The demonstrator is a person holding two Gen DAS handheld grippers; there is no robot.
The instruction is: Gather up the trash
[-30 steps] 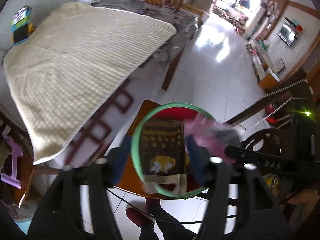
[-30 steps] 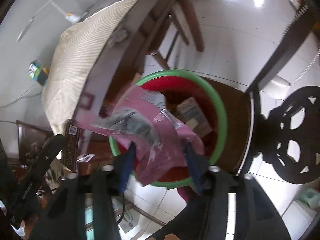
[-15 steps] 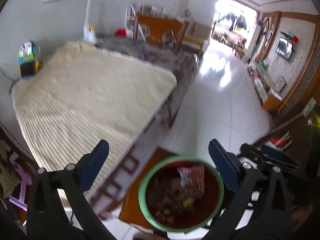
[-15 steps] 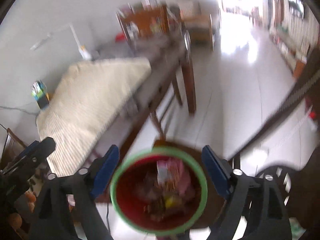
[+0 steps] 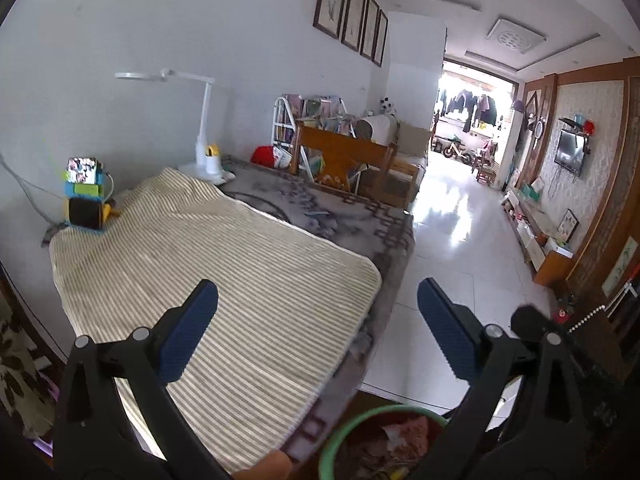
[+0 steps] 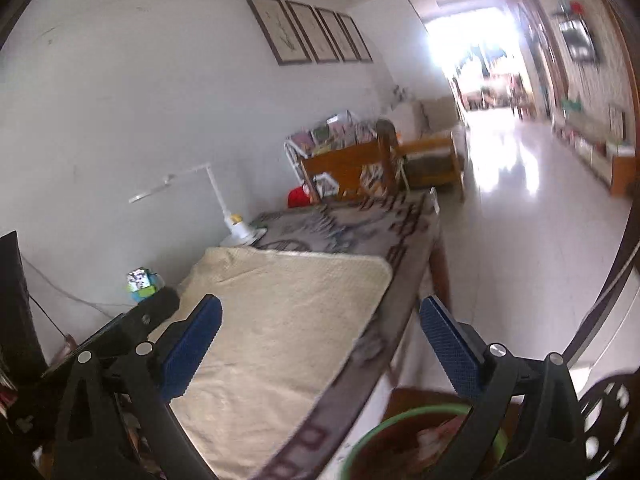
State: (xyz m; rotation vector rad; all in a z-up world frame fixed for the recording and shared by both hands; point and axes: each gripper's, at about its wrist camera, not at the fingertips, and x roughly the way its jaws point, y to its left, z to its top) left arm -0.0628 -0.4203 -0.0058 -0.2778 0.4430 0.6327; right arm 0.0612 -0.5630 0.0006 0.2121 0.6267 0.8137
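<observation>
A red bin with a green rim (image 5: pixel 340 432) sits at the bottom edge of the left wrist view, with pink and brown wrappers (image 5: pixel 408 428) lying inside. In the right wrist view the same bin's rim (image 6: pixel 400 416) shows low down, blurred, with trash (image 6: pixel 432 436) in it. My left gripper (image 5: pixel 317 284) is open and empty, raised above and behind the bin, facing the table. My right gripper (image 6: pixel 320 300) is likewise high above the bin; its jaws are opening and nothing is between them.
A long table carries a cream striped mat (image 5: pixel 240 280) over a grey patterned cloth (image 5: pixel 340 216). A white desk lamp (image 5: pixel 204 120) and a blue-yellow toy (image 5: pixel 84 196) stand by the wall. A glossy tiled floor (image 5: pixel 460 240) runs right. The bin rests on a wooden seat (image 6: pixel 404 396).
Both grippers let go of their wrappers, which dropped into the bin, opened wide, then rose and tilted up until the bin slid to the bottom edge of each view.
</observation>
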